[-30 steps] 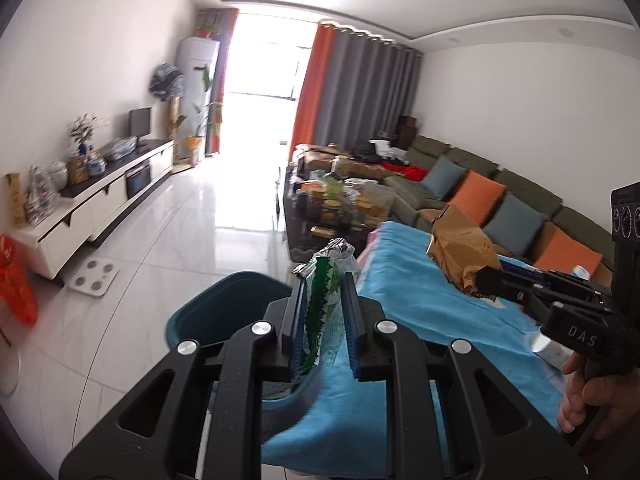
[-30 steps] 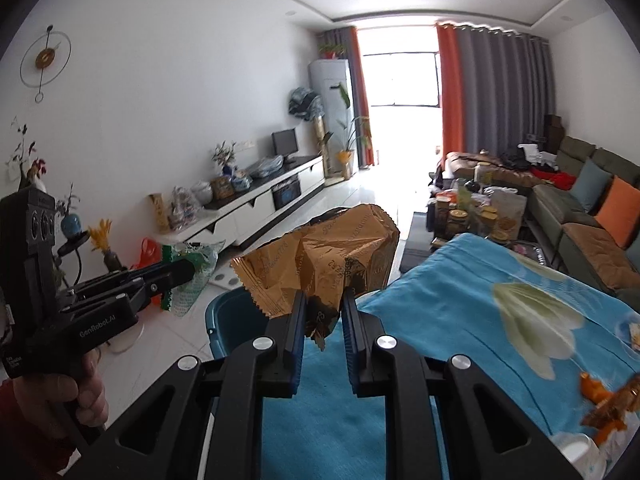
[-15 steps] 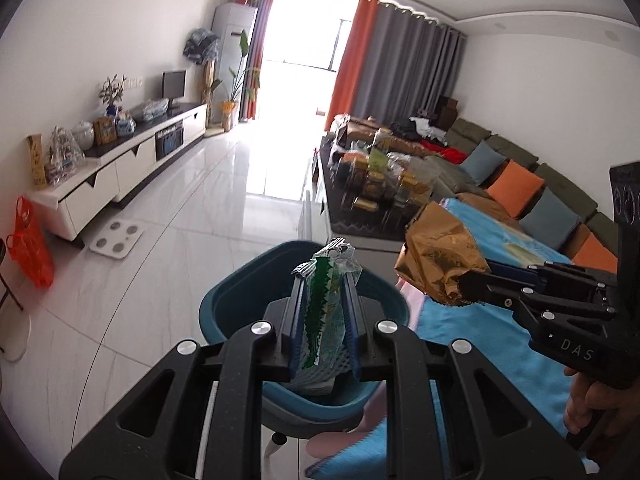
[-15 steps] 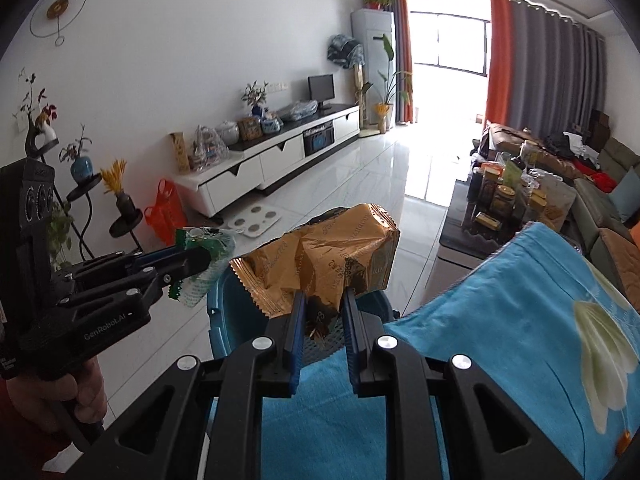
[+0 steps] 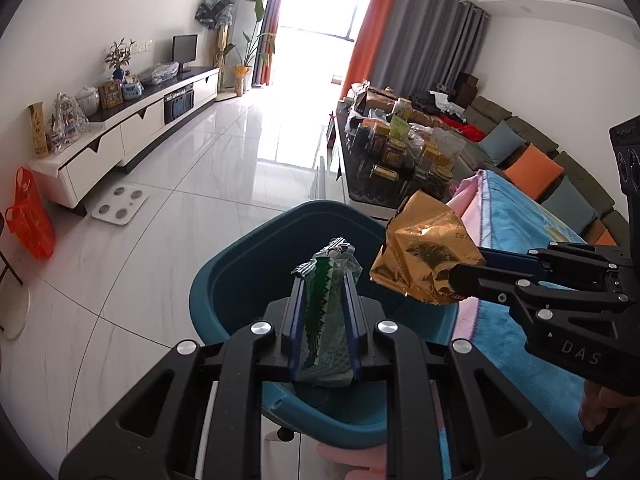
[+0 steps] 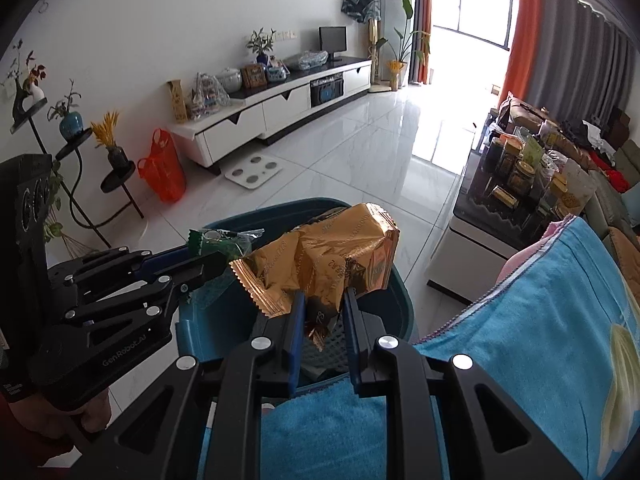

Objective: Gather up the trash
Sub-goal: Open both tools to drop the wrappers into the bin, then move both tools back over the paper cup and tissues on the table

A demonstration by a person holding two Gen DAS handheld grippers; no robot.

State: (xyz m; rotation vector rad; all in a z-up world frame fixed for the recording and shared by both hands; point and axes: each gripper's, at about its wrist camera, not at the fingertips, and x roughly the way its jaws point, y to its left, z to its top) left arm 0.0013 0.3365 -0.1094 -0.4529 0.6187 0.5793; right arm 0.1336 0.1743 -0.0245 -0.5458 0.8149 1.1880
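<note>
Two wrappers are clamped: green wrapper in left gripper, gold wrapper in right gripper; both should be released once centred over the teal bin, seemingly below.

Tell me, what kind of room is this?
A home living room, it seems: a long sofa with orange and blue cushions, a low white TV cabinet carrying a small screen, and floor-length curtains at a bright window.

green wrapper upright | gold wrapper crumpled | both over teal bin
</note>
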